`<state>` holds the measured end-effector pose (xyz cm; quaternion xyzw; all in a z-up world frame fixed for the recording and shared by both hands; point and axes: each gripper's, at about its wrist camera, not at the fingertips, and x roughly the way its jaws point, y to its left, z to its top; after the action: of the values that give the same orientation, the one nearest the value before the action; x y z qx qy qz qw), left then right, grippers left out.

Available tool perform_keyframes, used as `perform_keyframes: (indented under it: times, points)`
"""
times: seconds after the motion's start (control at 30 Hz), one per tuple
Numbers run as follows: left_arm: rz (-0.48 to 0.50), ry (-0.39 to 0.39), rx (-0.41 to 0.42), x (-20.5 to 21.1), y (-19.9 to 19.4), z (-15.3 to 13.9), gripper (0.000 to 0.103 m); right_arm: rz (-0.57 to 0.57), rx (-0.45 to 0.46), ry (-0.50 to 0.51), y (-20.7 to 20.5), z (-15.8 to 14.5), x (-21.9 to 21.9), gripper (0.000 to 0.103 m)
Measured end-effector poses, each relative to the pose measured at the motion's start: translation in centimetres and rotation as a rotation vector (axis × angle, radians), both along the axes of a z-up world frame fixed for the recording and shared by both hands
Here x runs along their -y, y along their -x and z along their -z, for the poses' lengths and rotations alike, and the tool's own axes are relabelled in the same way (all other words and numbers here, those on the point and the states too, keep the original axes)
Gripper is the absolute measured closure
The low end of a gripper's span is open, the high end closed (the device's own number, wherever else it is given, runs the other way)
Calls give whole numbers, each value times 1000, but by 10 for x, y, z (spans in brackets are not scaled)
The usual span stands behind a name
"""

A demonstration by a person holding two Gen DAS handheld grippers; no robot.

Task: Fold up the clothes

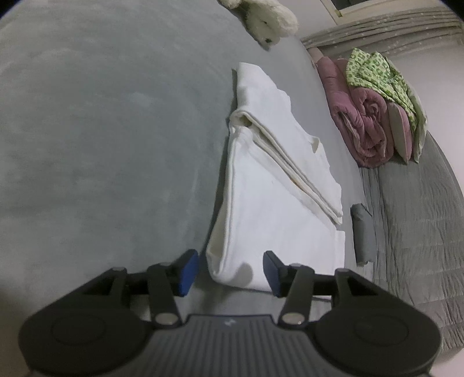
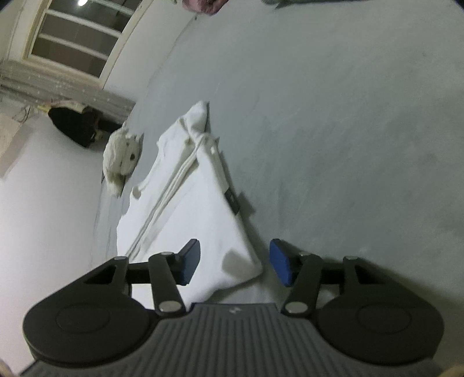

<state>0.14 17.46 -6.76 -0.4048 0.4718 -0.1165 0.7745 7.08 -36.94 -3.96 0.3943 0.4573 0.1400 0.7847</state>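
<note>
Left wrist view: the left gripper (image 1: pixel 230 271) stands with its blue pads apart, straddling the near corner of the folded white garment (image 1: pixel 272 185) without pressing it; the garment lies on the grey bed surface (image 1: pixel 101 130), near a rolled mauve quilt (image 1: pixel 368 119) and a white plush toy (image 1: pixel 266 17). Right wrist view: the right gripper (image 2: pixel 235 262) is likewise spread, pads clear of the white garment (image 2: pixel 188 208), whose near corner lies between them.
</note>
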Motion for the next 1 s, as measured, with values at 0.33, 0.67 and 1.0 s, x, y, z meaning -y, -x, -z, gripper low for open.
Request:
perform_keyframes:
  times: [0.33,0.67,1.0]
  points:
    - [76,-13,-1,12,-3,-1,55,-77,-24,29,-4,8,-18,70]
    - [23,121,-31,-7,1,2,94,-29,-40,-85,-7,5,-14,86]
    - [-113,345,70,-16,5,-13,95,12,71,-227,-19,-26,-7,87]
